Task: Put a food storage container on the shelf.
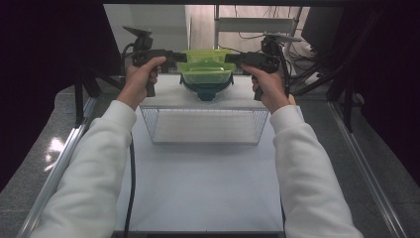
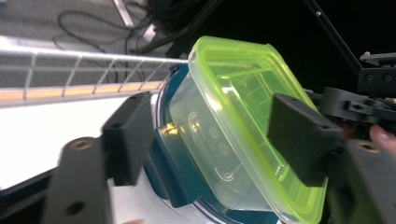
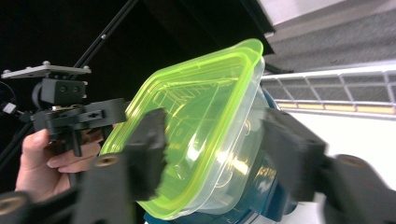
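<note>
High view: left gripper and right gripper level, pointing inward from either side at the green-lidded container, which sits stacked on a dark teal container at the far end of the white bench. Wire basket just in front of the stack, nearer the person. Left hand and right hand wrapped around the gripper handles, white sleeves coming in from the bottom. Jaw gap too small to judge from here. Left gripper view: jaws apart, one on each side of the green-lidded container, lid rim between them; far pad looks off the lid or barely at it, near pad standing clear beside the teal container. No visible squeeze, so reads as released rather than clamped. Clear body under the green lid, teal container below it, basket wire and bench behind. Right gripper visible beyond the lid, with a fingertip of the right hand. Right gripper view: jaws apart, straddling the lid edge of the green-lidded container, slightly blurred; gap visible at both pads, no clamp. Teal container underneath, basket wire at right. Left gripper and left hand on the far side of the lid.
</note>
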Demonstrator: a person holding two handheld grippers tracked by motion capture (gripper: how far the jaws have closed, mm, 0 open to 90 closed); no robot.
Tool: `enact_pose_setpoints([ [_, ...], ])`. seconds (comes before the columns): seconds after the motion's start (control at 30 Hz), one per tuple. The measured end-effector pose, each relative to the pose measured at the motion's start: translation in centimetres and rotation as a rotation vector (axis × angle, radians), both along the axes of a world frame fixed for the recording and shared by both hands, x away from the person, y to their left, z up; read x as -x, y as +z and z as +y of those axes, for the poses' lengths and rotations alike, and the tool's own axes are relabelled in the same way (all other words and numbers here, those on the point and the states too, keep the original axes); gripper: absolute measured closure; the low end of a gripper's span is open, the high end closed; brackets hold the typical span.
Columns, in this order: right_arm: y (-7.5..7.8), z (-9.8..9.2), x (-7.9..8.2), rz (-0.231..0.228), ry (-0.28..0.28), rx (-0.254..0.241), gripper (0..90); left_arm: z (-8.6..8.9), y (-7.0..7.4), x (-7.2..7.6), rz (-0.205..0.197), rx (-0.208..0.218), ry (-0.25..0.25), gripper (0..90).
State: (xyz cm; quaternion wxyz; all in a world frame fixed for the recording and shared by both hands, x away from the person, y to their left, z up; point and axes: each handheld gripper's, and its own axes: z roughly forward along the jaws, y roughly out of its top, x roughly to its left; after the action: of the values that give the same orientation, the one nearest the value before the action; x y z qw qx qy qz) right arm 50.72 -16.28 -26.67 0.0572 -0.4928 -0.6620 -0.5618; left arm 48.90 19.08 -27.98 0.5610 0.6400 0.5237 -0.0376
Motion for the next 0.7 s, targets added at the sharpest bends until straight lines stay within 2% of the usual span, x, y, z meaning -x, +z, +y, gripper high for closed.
enact_pose_setpoints([
  [0.07,0.3,-0.3,0.3,-0.024,-0.01,0.004,30.0,0.3,0.5,0.7,-0.033,0.009,0.006,24.8],
  [0.2,1.2,-1.3,1.5,-0.083,-0.006,0.007,25.8,1.0,1.4,2.3,-0.079,-0.025,0.028,23.3],
  [0.3,1.6,-1.8,2.3,-0.121,0.0,0.04,24.7,1.4,1.8,3.6,-0.109,-0.063,0.023,22.9],
  [0.4,1.7,-2.4,3.1,-0.16,0.017,0.061,24.4,1.7,1.8,4.8,-0.134,-0.068,0.021,22.1],
  [0.57,1.5,-3.3,5.1,-0.228,0.079,0.12,23.7,2.0,1.6,7.6,-0.197,-0.151,0.01,21.6],
  [0.63,1.3,-3.6,5.8,-0.244,0.099,0.127,23.5,1.9,1.3,8.8,-0.211,-0.166,-0.004,21.3],
  [0.7,1.1,-4.0,6.8,-0.272,0.112,0.153,23.4,1.9,0.9,10.1,-0.222,-0.172,-0.013,21.1],
])
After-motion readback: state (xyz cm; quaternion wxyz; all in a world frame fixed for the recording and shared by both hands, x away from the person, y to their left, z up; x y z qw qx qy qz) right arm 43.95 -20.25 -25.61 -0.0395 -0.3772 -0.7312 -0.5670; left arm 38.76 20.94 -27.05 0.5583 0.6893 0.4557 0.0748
